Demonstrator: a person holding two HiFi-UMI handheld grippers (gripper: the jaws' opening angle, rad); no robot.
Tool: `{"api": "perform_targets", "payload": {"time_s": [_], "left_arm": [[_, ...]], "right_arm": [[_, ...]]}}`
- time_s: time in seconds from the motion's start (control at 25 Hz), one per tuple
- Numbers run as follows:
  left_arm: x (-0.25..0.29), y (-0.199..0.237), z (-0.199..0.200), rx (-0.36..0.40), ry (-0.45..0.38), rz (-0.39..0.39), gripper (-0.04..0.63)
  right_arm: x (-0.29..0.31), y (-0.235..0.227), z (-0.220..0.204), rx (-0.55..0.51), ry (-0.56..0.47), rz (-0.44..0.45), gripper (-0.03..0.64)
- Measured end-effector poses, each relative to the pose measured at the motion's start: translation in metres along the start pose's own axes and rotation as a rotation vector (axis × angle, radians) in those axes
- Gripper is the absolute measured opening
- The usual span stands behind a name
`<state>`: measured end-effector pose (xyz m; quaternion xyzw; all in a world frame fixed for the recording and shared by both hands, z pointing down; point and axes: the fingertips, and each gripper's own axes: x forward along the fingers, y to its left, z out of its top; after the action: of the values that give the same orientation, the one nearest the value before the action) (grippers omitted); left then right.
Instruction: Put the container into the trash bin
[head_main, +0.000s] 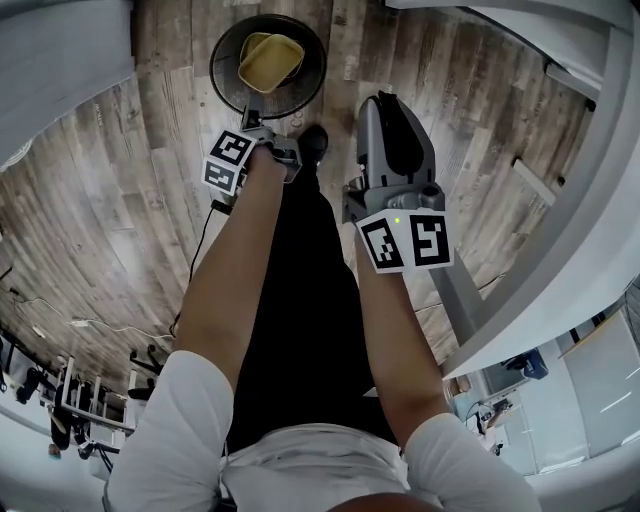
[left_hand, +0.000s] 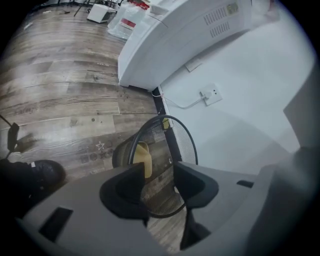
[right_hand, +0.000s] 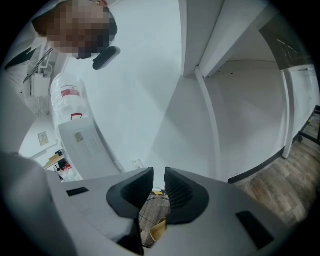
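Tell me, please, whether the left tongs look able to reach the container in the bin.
Probably yes: the left tongs hang open near the bin, whose top is uncovered, and the container lies inside with nothing over it.

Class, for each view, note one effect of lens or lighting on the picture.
Head view: fisheye curves the floor planks, while the bin and container are sharp. Left gripper view: dark vignetted corners; the near fingers look soft. Right gripper view: bright, nearly featureless white wall, dark corners.
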<state>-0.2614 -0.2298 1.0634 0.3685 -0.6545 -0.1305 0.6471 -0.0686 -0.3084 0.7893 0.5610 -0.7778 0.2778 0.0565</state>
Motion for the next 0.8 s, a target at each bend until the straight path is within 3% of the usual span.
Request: {"api": "perform_targets", "payload": {"time_s": [0.16, 0.24, 0.48, 0.8], "left_arm": [[-0.021, 0.002, -0.005, 0.016, 0.036, -0.043, 0.190], [-0.033, -0.004, -0.005, 0.071, 0.066, -0.086, 0.190], [-0.087, -0.068, 0.005, 0.378, 0.143, -0.291, 0.189], [-0.204, -0.211, 0.049, 0.770, 0.122, -0.598, 0.173]], "right_arm": [[-0.002, 0.011, 0.000, -0.010, 0.004, 0.015, 0.089], [-0.003, 0.019, 0.005, -0.016, -0.004, 0.025, 0.089], [-0.011, 0.056, 0.038, -0.055, -0.037, 0.064, 0.087], [-0.058, 0.129, 0.136, -0.158, -0.153, 0.123, 0.081]]}}
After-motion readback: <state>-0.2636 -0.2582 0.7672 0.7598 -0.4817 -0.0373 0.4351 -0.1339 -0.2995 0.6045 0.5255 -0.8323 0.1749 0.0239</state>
